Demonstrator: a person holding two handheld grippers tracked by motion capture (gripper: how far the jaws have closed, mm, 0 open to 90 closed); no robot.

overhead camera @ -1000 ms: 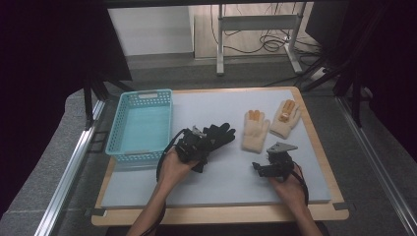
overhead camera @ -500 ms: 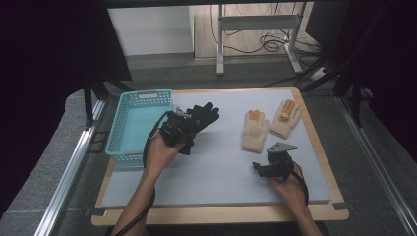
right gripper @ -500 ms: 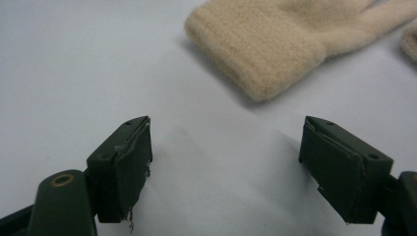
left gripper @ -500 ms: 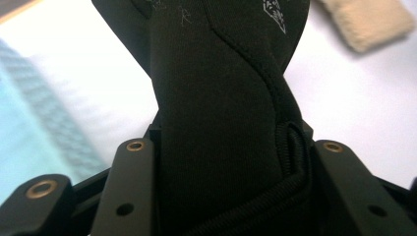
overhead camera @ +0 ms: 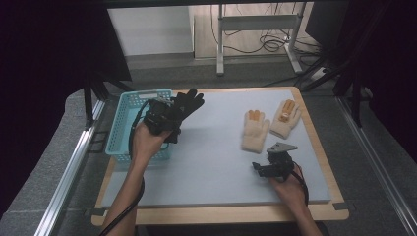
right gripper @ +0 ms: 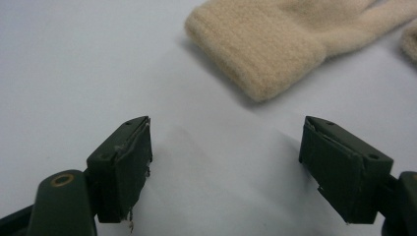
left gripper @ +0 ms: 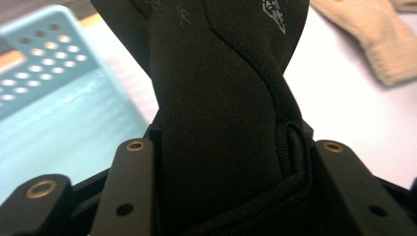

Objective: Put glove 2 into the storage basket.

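In the high view, a black glove (overhead camera: 184, 105) is seen gripped by the left tool (overhead camera: 164, 119), raised beside the near right rim of a light blue perforated basket (overhead camera: 125, 118) at the left of the counter (overhead camera: 211, 162). The glove's fingers are spread toward the far side, above the basket's right edge. In the left gripper view, the black glove (left gripper: 221, 108) is shown close up, clamped at its cuff between the two jaws, with stitched seams and a small white mark near the top; its fingertips are cut off by the upper edge. The basket (left gripper: 54, 98) is blurred at the left there. Two cream knitted gloves (overhead camera: 255, 129) with orange fingertips are laid side by side at the right of the counter. The right tool (overhead camera: 271, 167) is rested on the counter just near them, its jaws spread apart and holding nothing, as confirmed in the right gripper view, where one cream glove's cuff (right gripper: 275, 39) lies just beyond the gap. The orange fingertips are cut off in that view.
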